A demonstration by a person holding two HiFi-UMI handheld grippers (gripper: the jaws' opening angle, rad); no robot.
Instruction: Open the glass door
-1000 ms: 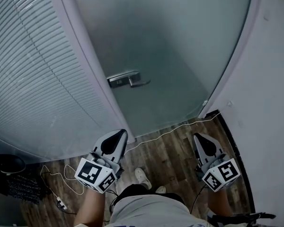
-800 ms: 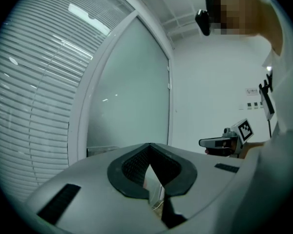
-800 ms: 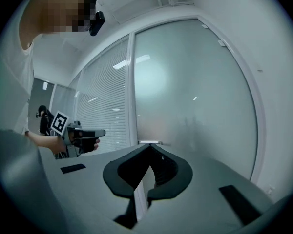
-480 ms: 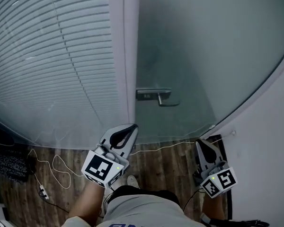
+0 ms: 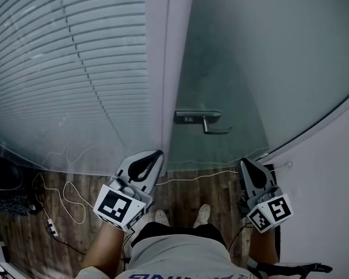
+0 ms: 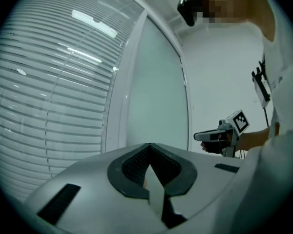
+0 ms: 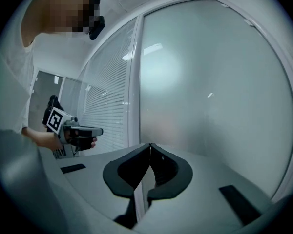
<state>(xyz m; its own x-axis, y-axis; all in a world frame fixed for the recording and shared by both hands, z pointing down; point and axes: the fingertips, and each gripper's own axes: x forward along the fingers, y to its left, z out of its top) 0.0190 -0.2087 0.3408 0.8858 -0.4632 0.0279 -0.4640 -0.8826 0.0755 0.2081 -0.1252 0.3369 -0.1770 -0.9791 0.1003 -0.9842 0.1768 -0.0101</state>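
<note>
The right hand-held gripper [image 5: 245,163] was pressed together and empty, like the left hand-held gripper [image 5: 156,154]. It probably needed to rise to the handle [image 5: 198,117] and press the lever down squarely. The door [image 5: 250,68], frosted glass, stood closed just ahead, beside the blinds [image 5: 70,68].

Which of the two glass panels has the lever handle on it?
The frosted glass door on the right carries the lever handle near its left edge; the left panel shows only horizontal blinds.
</note>
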